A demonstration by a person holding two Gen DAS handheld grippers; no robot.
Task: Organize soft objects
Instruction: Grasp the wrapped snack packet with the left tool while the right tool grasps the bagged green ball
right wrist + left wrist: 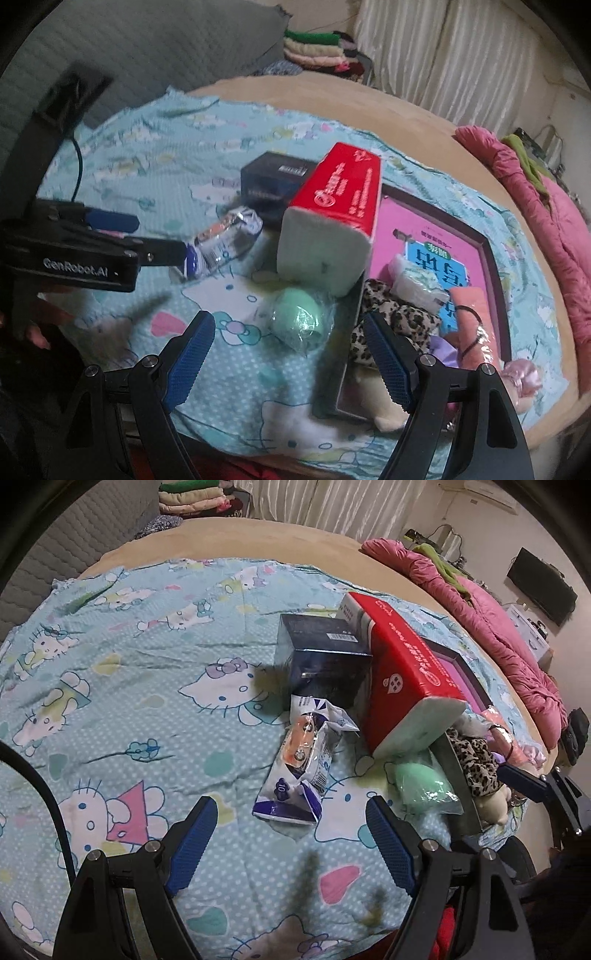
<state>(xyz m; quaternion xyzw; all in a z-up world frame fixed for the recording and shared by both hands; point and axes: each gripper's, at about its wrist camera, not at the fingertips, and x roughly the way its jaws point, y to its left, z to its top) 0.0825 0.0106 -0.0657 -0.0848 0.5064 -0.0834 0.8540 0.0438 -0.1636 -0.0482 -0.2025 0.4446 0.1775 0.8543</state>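
My left gripper [291,830] hangs open over the cartoon-cat bedsheet, just short of a crumpled white-and-blue wipes packet [303,768]. My right gripper [290,350] is open too, above a mint-green sponge in clear wrap [299,317]. To its right, a leopard-print cloth [399,321] spills over the wall of a shallow dark box with a pink bottom [406,229]. A red tissue pack [332,221] leans on that box's near corner. The box also holds a white tissue packet [417,284], a pink item [469,302] and a beige plush [384,417]. Nothing is between either pair of fingers.
A dark blue carton [325,661] stands behind the wipes packet, against the red pack. A pink quilt [498,627] lies along the bed's right edge. Folded clothes [195,498] are stacked beyond the bed. The left gripper [162,240] shows at the left of the right wrist view.
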